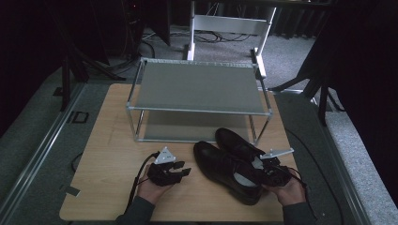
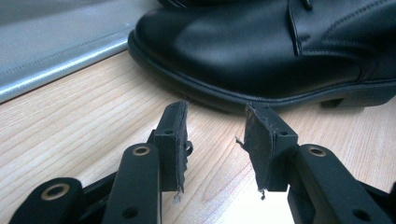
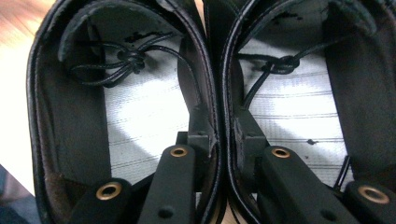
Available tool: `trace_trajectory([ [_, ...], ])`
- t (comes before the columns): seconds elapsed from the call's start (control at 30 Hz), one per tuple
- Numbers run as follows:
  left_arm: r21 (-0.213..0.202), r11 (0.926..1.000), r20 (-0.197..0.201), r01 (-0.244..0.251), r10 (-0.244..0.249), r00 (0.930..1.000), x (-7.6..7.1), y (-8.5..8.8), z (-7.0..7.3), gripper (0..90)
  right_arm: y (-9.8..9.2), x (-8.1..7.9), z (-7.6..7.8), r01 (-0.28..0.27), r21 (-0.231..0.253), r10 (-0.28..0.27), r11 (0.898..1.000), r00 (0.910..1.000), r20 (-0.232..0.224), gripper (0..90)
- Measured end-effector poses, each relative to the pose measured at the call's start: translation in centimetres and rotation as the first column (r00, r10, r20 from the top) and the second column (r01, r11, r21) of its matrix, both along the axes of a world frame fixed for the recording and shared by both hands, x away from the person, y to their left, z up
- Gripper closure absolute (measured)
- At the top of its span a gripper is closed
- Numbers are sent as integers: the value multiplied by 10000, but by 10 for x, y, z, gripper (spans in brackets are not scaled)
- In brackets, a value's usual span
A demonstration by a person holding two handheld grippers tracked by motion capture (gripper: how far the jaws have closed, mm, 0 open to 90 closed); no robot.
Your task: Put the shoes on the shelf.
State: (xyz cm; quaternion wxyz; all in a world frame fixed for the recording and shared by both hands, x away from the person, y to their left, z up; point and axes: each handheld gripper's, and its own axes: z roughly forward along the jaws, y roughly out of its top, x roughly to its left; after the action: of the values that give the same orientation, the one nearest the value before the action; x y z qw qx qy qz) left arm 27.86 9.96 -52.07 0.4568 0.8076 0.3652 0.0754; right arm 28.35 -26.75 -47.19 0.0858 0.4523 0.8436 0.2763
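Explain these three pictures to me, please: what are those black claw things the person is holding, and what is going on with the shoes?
There is no robot here. A person sits at a wooden table and holds a hand-operated claw in each hand. The top picture comes from a camera above, looking down. The other two come from small cameras riding on the claws themselves, so you look along their black jaws.

On the table stand a two-shelf metal rack and a pair of black lace-up shoes, side by side.

The right claw has one jaw inside each shoe and pinches their two inner walls together, so it grips both shoes at once. The left claw rests open on the table, holding nothing, its jaws pointing at the side of the nearer shoe.
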Motion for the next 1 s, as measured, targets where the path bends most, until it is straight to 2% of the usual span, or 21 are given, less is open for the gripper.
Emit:
trace_trajectory([
  [0.13,-39,10000,27,-59,59,10000,0,2,1,594,2,1,6,105,166,-107,9998,9999,132,808],
  [0.57,-74,9999,-20,-144,144,9999,1,2,0,594,13,13,15,239,256,-249,9994,9989,385,808],
  [0.8,-107,9994,72,-318,319,9995,6,-3,7,595,38,33,18,142,172,-152,9998,9981,591,807],
  [1.0,-86,9983,-45,-570,569,9984,15,-17,4,605,63,46,16,294,55,-298,9996,9958,869,808],
])
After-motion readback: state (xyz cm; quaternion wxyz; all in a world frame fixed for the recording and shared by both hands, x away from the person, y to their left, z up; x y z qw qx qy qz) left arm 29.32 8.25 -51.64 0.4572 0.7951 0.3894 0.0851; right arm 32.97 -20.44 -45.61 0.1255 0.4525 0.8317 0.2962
